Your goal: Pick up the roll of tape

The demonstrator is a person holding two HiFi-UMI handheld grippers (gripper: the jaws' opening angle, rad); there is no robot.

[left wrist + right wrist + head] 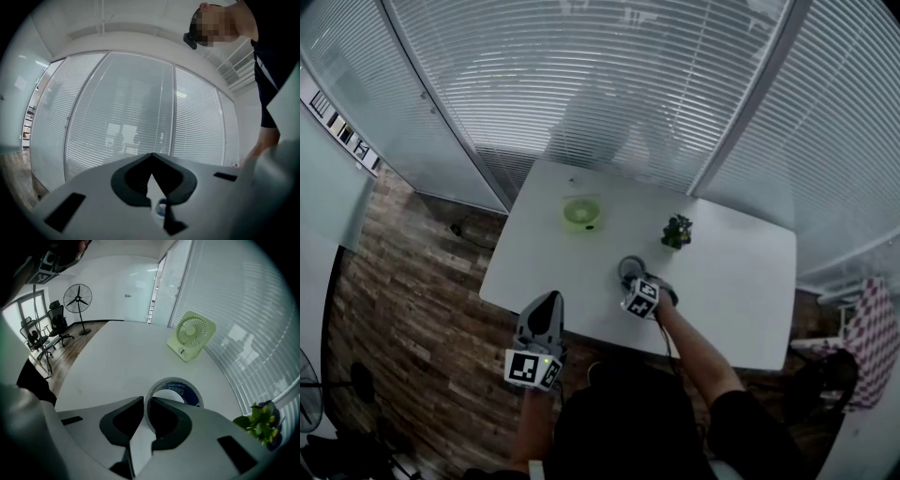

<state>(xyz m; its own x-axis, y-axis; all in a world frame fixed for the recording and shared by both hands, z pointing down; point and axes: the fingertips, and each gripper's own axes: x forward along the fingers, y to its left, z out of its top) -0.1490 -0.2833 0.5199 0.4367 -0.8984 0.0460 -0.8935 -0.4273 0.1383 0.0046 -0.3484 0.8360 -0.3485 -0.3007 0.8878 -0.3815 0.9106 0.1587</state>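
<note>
right hand-held gripper (146,400) pinching roll of tape (180,389) by its wall, one jaw inside ring | left hand-held gripper (151,155) pressed together, empty | tape: likely light, stiff, slick-sided

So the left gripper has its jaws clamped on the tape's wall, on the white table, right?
Not the left. The right gripper has its jaws clamped on the tape's wall, on the white table, as the right gripper view shows. The left gripper is shut on nothing.

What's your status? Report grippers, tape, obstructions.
Right gripper shut on roll of tape, roll on table. Left gripper shut, empty. Fan and plant stand clear.
</note>
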